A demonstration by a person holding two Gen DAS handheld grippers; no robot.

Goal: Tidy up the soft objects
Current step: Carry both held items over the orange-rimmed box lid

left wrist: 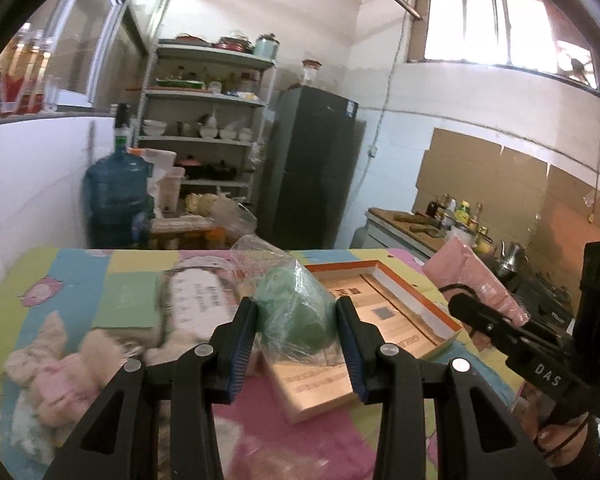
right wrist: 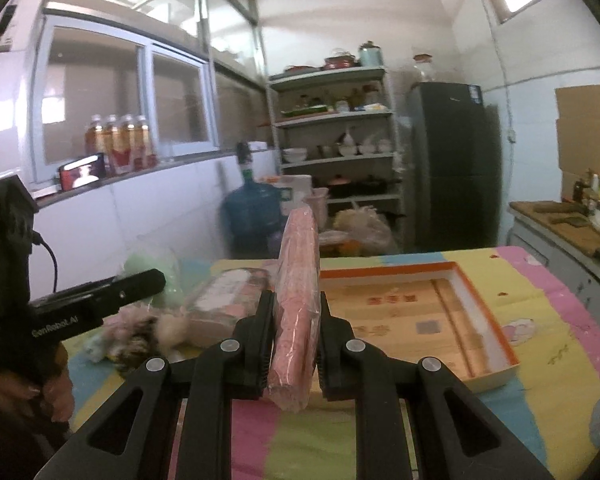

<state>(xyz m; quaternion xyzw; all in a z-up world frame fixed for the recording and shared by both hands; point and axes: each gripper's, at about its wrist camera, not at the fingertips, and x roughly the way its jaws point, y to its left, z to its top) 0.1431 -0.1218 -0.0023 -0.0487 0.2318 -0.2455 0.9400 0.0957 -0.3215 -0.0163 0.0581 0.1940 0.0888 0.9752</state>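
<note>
- The left hand-held gripper (left wrist: 296, 320) is matte black plastic with ribbed blue pads; it pinches a green soft bundle (left wrist: 300, 312) wrapped in crinkled clear film, raised above the bench.
- The film bunches into a loose, glossy peak above the rounded green lump.
- The right hand-held gripper (right wrist: 294, 320) has the same black angular arms with round silver pivots; its jaws are pressed in on a pink pack (right wrist: 296, 300), held on edge and standing nearly upright.
- The pink pack is a flat, long slab in thin shiny wrap with a fine speckled pattern; it sits above the bench edge, just left of the box.
- The shallow box (right wrist: 496, 320) is open, rectangular card with an orange rim, white inner walls and a tan printed floor, lying flat on the bench.
- The bench (right wrist: 540, 360) wears a soft cloth of pastel yellow, pink, blue and green patches with cartoon prints.
- A fluffy cream-and-pink plush toy (left wrist: 60, 376) lies on the cloth to the left, beside a wrapped pale packet (left wrist: 198, 296).
</note>
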